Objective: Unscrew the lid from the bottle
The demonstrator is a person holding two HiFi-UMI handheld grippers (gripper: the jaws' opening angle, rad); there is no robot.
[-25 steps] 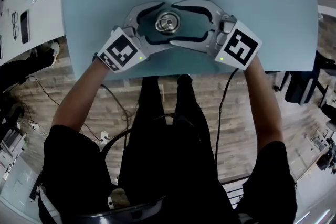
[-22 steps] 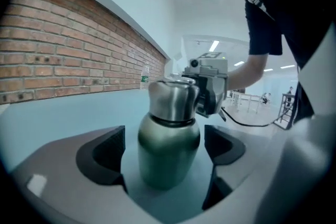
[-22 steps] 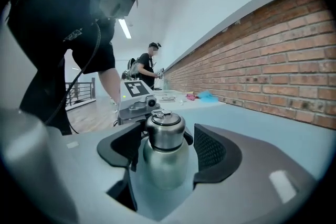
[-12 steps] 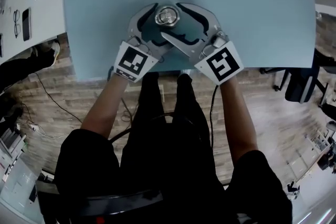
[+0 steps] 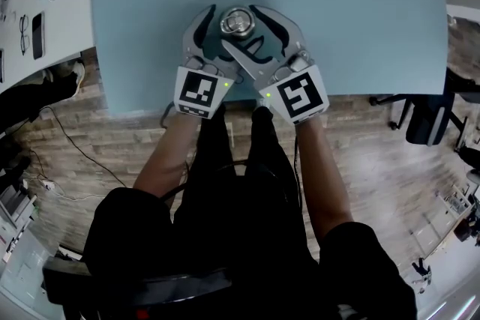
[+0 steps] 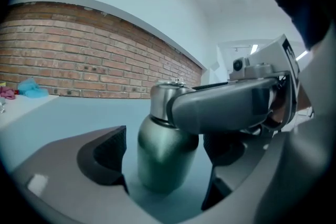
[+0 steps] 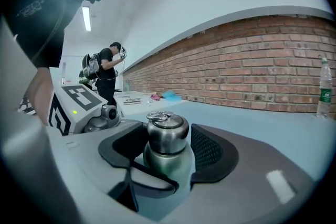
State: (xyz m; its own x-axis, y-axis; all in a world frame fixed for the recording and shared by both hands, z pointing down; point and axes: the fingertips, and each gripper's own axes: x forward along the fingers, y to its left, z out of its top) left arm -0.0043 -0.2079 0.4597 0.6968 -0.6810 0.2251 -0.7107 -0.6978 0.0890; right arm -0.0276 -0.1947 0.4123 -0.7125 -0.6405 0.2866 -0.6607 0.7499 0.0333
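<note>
While both tools straddle it, I see the right tool (image 7: 168,150) crossing ahead of the left tool (image 6: 165,165), half masking the lid (image 7: 167,131); brick wall (image 6: 79,55) beyond. The bottle (image 6: 157,139) stands upright on the worktop (image 5: 360,11), long axis vertical, lid up. Left jaws wide round body; right jaws, just closing in, wide round lid.

1. A pale blue tabletop (image 5: 360,11) above a wood-plank floor (image 5: 112,139).
2. A red brick wall (image 7: 252,76), with a clear, green-labelled plastic bottle (image 7: 325,86) before it.
3. A person in black (image 7: 109,73) stands in the distance.
</note>
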